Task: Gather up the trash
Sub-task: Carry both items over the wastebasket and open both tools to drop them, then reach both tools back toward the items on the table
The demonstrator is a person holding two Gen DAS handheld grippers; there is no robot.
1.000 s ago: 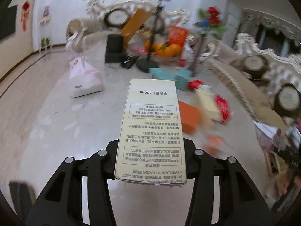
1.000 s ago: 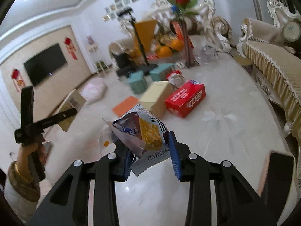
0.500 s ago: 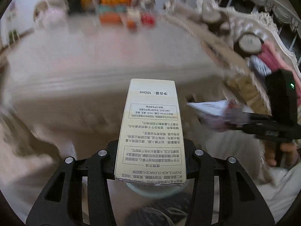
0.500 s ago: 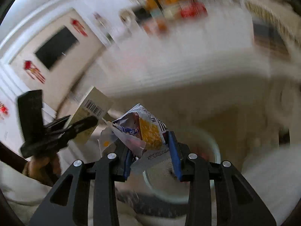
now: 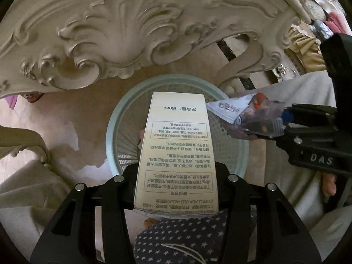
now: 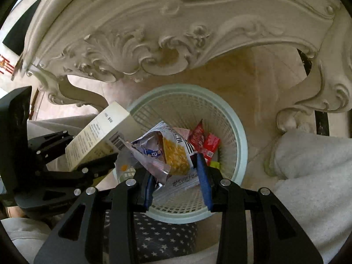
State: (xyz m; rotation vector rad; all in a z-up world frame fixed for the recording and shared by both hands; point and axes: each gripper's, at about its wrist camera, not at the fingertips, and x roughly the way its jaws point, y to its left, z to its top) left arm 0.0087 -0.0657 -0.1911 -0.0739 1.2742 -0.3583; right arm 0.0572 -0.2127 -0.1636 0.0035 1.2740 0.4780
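Grippers both over wastebasket (image 6: 238, 132): left gripper (image 5: 176, 176) clamps carton (image 5: 176, 151), right gripper (image 6: 176, 171) clamps snack bag (image 6: 167, 151). Risk: carton's far end catches the rim on release and tips out.

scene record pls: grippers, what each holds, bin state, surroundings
left gripper: shut on cream carton, printed text, marked 150ml
right gripper: shut on crumpled snack bag, yellow and silver
bin: pale green mesh wastebasket, on the floor below both grippers
bin contents: red wrappers, a small yellow scrap, other bits unclear
position: carton and bag both held over the basket opening, neither released
surroundings: carved cream table apron above the basket, star-print fabric at the near edge
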